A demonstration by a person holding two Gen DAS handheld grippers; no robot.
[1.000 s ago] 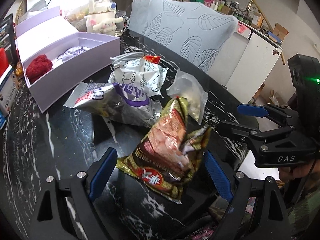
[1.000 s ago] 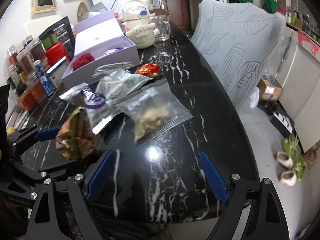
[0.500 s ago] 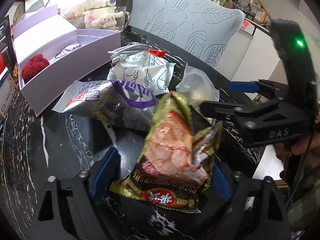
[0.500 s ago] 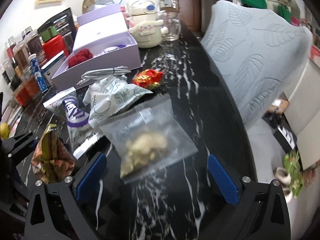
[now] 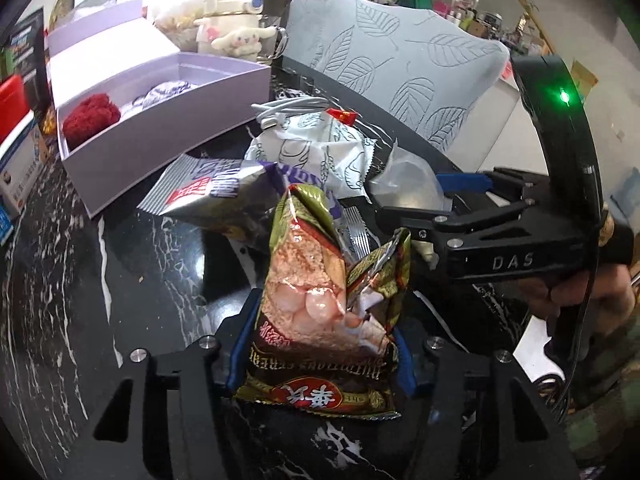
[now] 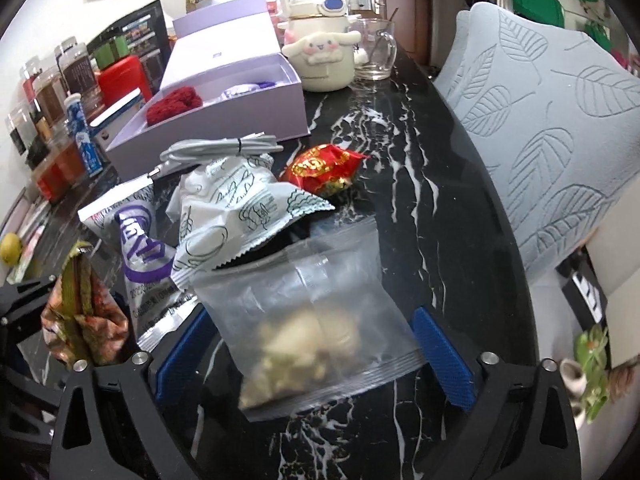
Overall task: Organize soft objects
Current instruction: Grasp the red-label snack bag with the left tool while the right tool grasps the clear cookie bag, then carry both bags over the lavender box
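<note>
Five soft packets lie in a loose heap near the rounded edge of the black marble counter (image 6: 404, 168). One is a brown-green snack bag (image 5: 320, 312), standing upright between the blue pads of the left gripper (image 5: 318, 354); its jaws have just been closing, and now both pads press the bag's sides, squeezing it narrow. One is a clear zip bag (image 6: 316, 320) with pale lumps inside, lying flat between the wide-spread fingers of the right gripper (image 6: 312, 354), whose pads stand apart from its edges on both sides; the jaws have just been closing a little. Behind these lie one silver packet with purple print (image 6: 138, 240), one white packet with leaf drawings (image 6: 236, 204) overlapping it, and one small red sweet wrapper (image 6: 324, 166). One coiled white cable (image 6: 224, 148) rests on the white packet's far end.

Further back sits one open lilac box (image 6: 224, 100) holding a red woolly bundle (image 6: 174, 102). Beside it stand one cream character flask (image 6: 320, 46) and one glass mug (image 6: 374, 52). Jars and bottles line the counter's left edge. A grey leaf-patterned chair back (image 6: 560, 132) rises past the right edge.
</note>
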